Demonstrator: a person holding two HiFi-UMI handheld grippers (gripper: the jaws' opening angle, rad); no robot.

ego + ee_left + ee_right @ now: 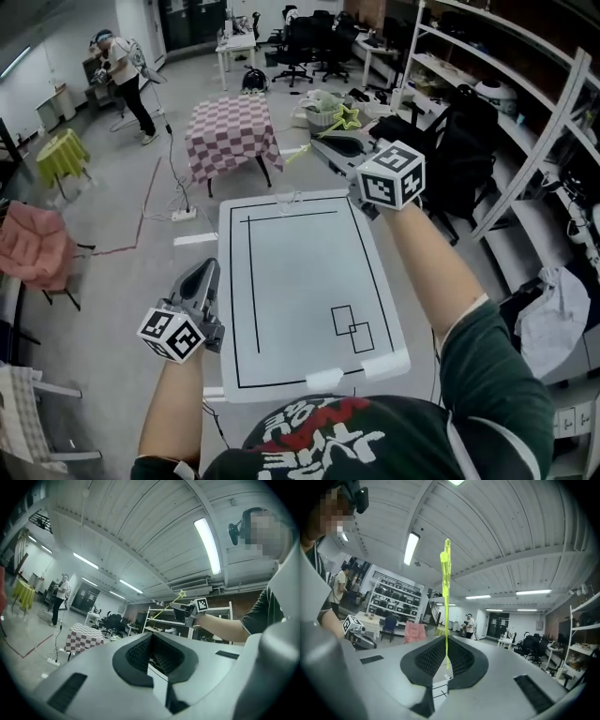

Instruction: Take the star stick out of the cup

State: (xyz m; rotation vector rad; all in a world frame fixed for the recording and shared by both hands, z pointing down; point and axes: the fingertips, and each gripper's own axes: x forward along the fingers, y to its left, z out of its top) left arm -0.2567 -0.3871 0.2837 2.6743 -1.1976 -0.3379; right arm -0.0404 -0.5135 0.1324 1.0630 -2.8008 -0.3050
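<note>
The right gripper (pixel 446 662) is clenched on the thin lime-green plastic star stick (pixel 446 597), off the white tabletop's (pixel 300 281) 1 o'clock corner, outside the small transparent cup (pixel 288 200) at 12 o'clock. The left gripper (pixel 208 272), at 8 o'clock, is closed on nothing.

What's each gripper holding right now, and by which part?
The right gripper pinches the star stick by its bottom end, with the star pointing up. The left gripper holds nothing, and its jaws are together.
</note>
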